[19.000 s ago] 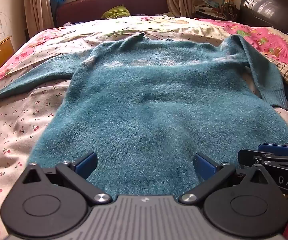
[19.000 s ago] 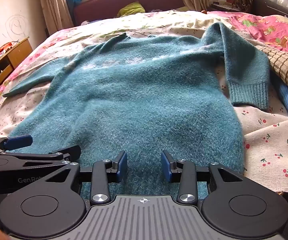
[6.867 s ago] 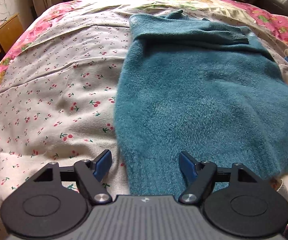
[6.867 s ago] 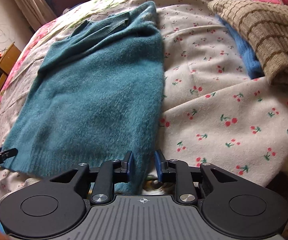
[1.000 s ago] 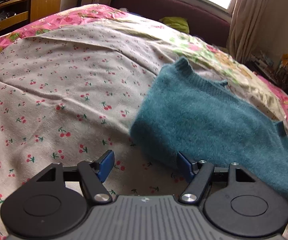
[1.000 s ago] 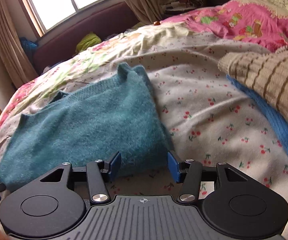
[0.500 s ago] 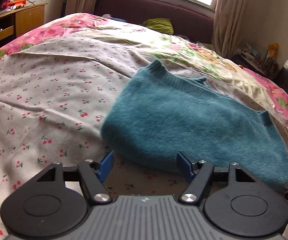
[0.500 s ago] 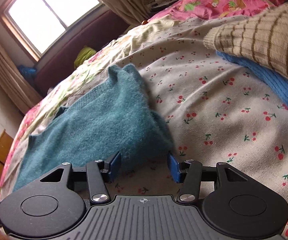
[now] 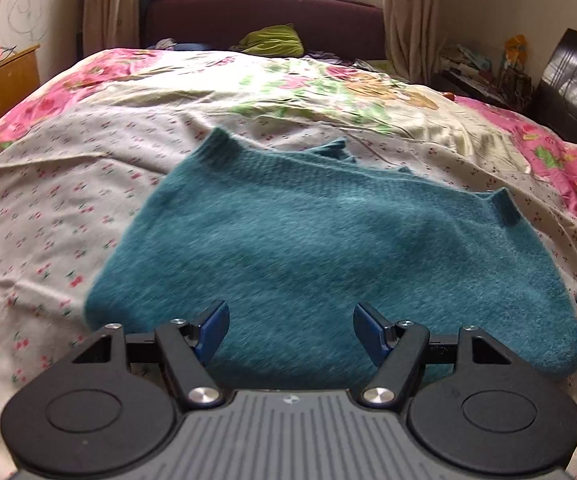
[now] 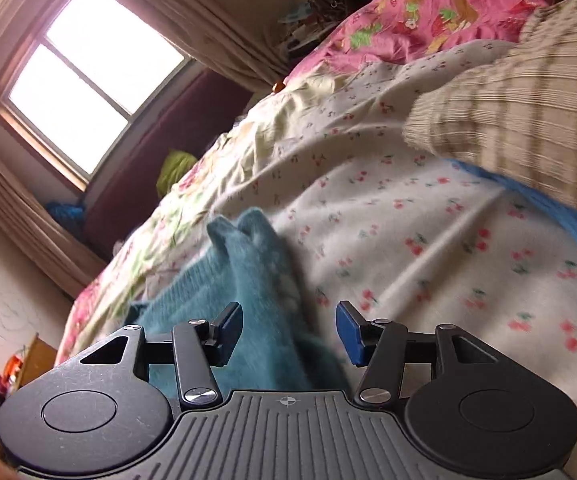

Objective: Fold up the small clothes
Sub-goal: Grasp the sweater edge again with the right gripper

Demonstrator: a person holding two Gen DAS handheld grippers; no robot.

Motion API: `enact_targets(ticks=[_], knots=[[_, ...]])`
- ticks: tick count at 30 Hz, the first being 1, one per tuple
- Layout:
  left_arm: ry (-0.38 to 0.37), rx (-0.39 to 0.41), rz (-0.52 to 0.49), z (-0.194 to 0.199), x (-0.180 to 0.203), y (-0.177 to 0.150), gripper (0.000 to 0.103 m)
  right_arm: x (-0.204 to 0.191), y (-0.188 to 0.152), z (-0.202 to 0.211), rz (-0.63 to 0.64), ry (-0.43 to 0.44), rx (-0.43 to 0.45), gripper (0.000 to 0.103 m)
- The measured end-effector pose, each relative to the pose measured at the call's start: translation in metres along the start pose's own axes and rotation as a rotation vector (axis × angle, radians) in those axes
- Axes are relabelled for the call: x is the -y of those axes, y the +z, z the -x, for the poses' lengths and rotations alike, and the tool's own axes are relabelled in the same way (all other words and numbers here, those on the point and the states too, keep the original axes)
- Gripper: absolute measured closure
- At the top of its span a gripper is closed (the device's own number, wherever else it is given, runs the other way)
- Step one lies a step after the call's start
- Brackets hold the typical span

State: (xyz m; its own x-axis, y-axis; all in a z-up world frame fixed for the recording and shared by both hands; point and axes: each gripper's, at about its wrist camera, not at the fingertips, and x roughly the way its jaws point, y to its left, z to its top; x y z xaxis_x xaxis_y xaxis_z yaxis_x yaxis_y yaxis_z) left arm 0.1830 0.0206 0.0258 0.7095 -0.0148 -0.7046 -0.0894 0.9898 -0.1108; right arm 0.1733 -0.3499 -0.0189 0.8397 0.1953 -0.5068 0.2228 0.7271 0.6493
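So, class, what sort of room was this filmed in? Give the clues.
A bedroom in a home, most likely. The folded teal sweater lies on a bed covered by a cherry-print sheet, with a dark red headboard and a curtained window behind it.

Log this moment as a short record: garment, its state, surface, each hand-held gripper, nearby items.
garment: teal sweater
state: folded into a compact bundle, ribbed edge on the far side
surface: cherry-print bedsheet
left hand-held gripper: open, over the sweater's near edge, gripping nothing
right hand-held gripper: open, at the sweater's right end, gripping nothing
nearby: tan striped knit lying on a blue garment, right of the sweater
background: window, green cloth by the headboard
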Motion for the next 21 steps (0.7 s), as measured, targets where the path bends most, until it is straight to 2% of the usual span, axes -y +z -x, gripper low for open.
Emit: enact_targets(ticks=[4, 5, 6, 7, 10, 11, 14, 19, 21], knots=[[-0.001, -0.014, -0.041, -0.013, 0.017, 0.007, 0.024, -0.013, 0.000, -0.026, 0.053, 0.032, -0.009, 0.051], [0.003, -0.020, -0.051, -0.017, 0.020, 0.008, 0.024, -0.016, -0.002, -0.031, 0.088, 0.030, -0.012, 0.055], [0.009, -0.028, -0.060, -0.022, 0.024, 0.010, 0.024, -0.016, -0.003, -0.036, 0.117, 0.026, -0.020, 0.069], [0.013, -0.033, -0.064, -0.026, 0.026, 0.010, 0.024, -0.015, -0.004, -0.041, 0.130, 0.012, -0.031, 0.077], [0.023, -0.041, -0.061, -0.036, 0.032, 0.013, 0.024, -0.004, 0.001, -0.042, 0.094, 0.039, -0.051, 0.087], [0.023, -0.042, -0.057, -0.039, 0.034, 0.014, 0.024, -0.002, 0.003, -0.040, 0.085, 0.055, -0.054, 0.094], [0.025, -0.036, -0.048, -0.047, 0.041, 0.015, 0.023, 0.003, 0.006, -0.033, 0.056, 0.079, -0.059, 0.094], [0.051, -0.012, -0.100, -0.057, 0.057, 0.012, 0.015, 0.009, -0.002, -0.042, 0.052, 0.048, -0.090, 0.094], [0.055, 0.001, -0.119, -0.054, 0.060, 0.011, 0.015, 0.009, -0.001, -0.039, 0.061, 0.058, -0.086, 0.090]])
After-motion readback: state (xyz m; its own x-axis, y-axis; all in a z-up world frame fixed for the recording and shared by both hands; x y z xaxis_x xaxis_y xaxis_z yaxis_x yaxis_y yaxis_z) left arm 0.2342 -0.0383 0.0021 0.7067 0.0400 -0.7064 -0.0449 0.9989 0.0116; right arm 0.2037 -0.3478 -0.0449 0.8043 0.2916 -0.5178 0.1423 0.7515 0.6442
